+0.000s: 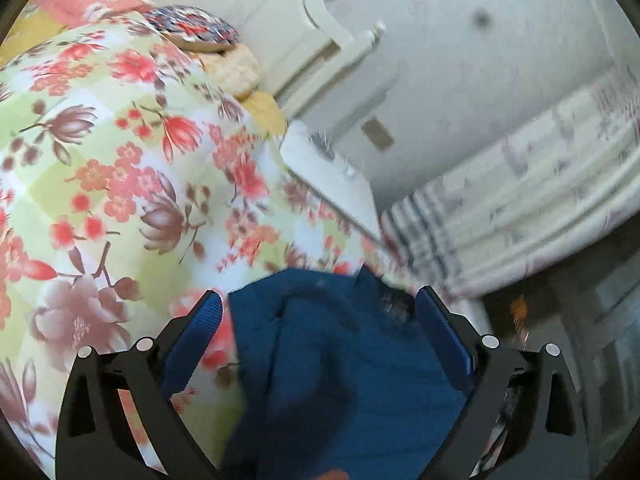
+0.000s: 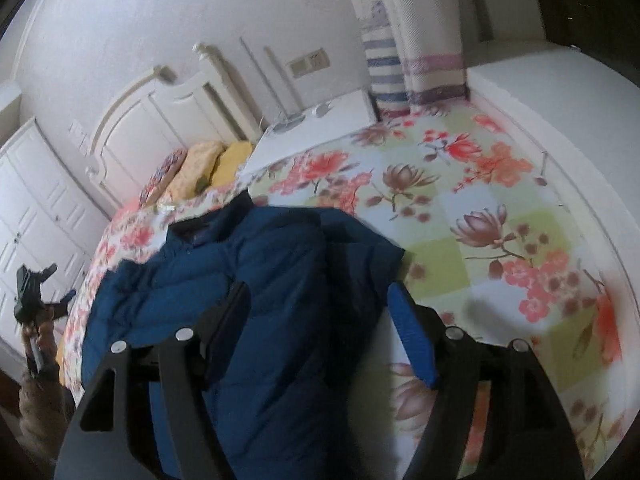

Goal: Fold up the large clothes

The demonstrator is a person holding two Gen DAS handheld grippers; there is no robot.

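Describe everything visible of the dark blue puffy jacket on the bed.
The dark blue quilted puffy jacket looks padded, with stitched channels and a darker panel or lining running down its middle. It lies crumpled and partly folded on the floral bedspread, collar end toward the pillows. Both grippers' open fingers straddle it; in the left wrist view its fabric fills the gap between them.

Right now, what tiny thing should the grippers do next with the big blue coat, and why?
Probably close the left gripper on the fabric edge between its fingers. Both grippers are open, so nothing holds the blue coat yet. It lies bunched and half folded on the flowery bedspread, and the right gripper hangs open above it.
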